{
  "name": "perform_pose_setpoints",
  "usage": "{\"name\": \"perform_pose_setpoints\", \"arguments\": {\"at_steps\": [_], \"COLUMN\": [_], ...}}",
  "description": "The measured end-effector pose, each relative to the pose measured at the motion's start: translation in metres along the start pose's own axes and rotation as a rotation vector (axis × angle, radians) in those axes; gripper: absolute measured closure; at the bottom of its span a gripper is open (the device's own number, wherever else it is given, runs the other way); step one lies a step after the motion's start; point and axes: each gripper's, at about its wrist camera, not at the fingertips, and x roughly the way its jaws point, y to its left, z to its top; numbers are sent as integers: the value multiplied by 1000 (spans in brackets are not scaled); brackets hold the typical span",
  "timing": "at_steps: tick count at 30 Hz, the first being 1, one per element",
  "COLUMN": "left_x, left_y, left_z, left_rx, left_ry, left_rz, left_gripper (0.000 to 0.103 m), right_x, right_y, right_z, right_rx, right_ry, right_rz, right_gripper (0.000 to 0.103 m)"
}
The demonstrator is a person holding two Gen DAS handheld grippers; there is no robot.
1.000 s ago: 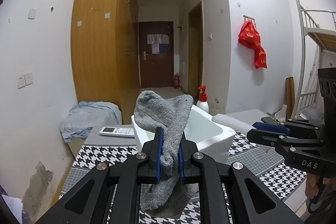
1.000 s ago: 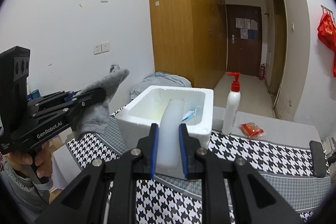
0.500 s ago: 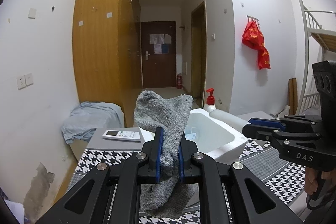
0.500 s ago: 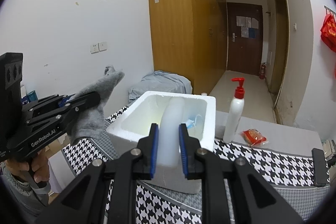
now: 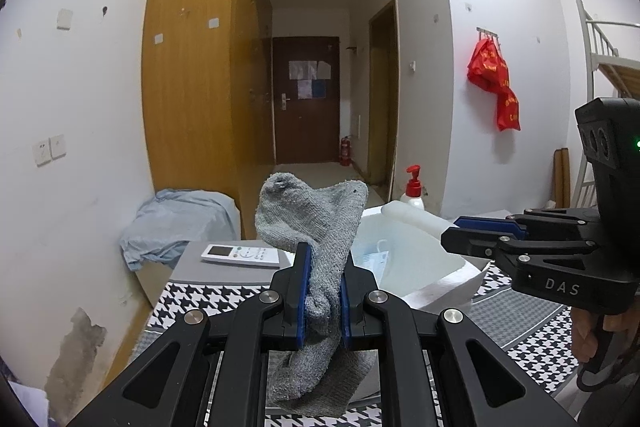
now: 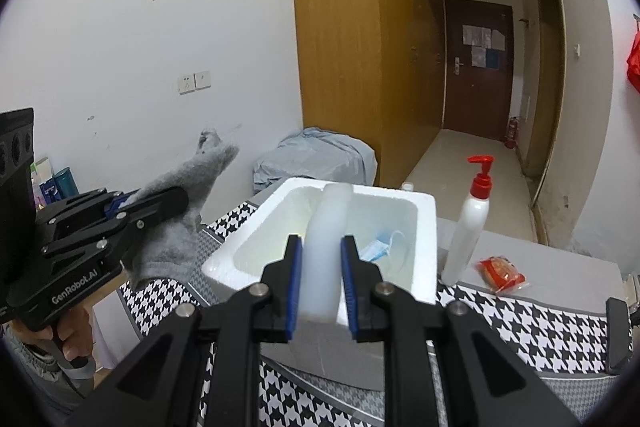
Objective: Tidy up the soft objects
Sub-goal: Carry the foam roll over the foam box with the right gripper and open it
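My left gripper (image 5: 324, 267) is shut on a grey sock (image 5: 312, 211) that sticks up above the pads and hangs below them. In the right wrist view the left gripper (image 6: 148, 203) holds the sock (image 6: 180, 227) to the left of a white foam box (image 6: 424, 227). My right gripper (image 6: 320, 255) is shut on a white soft foam roll (image 6: 326, 219) whose far end lies over the box opening. A blue face mask (image 6: 378, 251) lies inside the box. In the left wrist view the right gripper (image 5: 472, 231) hovers at the box's right side.
A houndstooth cloth (image 6: 520, 323) covers the table. A white pump bottle (image 6: 468, 239) with a red top and a red packet (image 6: 500, 273) stand right of the box. A remote control (image 5: 240, 255) lies at the back left. A blue-grey cloth heap (image 5: 176, 219) sits beyond the table.
My right gripper has moved closer to the foam box with the roll still in it, so the box looks larger. The left gripper keeps the sock and has barely moved.
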Motion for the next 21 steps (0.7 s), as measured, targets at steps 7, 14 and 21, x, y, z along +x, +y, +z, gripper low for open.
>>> {"name": "perform_pose_setpoints", "arguments": {"at_steps": [7,14,21], "left_x": [5,8,10], "left_y": [4,2,4], "left_z": [0,0,-1], "left_rx": [-18,-22,-32], "left_ry": [13,19,24], "left_rz": [24,38,43], "left_gripper": [90,90,90], "right_x": [15,24,28], "right_y": [1,1,3], "right_z": [3,5,6], "right_rx": [-10,-14,-21], "right_ry": [19,32,40], "right_rz": [3,4,0], "right_gripper": [80,80,80]}}
